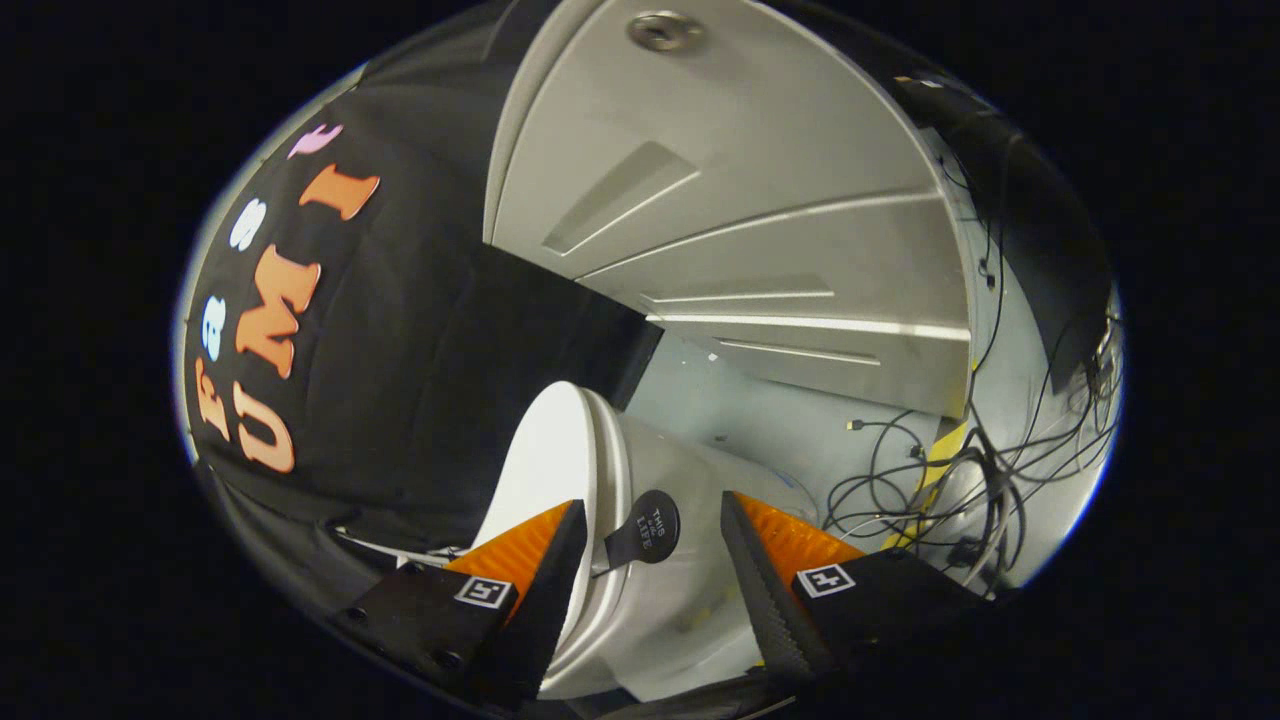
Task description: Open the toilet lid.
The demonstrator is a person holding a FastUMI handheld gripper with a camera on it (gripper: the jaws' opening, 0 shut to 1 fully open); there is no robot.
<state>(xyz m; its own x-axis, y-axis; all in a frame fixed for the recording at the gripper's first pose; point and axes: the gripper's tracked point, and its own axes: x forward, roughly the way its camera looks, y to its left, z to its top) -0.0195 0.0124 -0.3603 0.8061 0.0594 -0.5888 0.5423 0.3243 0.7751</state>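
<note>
Between the spread, empty fingers of the gripper (648, 560), a round black lift tab (648, 528) juts from the white plastic toilet lid (545, 470). Approach looks done; pinching that tab seems next.

A mock bathroom rigged up inside a recording booth: a white toilet (640, 560) stands against a black cloth wall (400, 400). Beside it, loose cables (940, 480) tangle across a bare pale floor (780, 420) with yellow-and-black hazard tape (940, 450), below grey panelled boards (760, 220).
</note>
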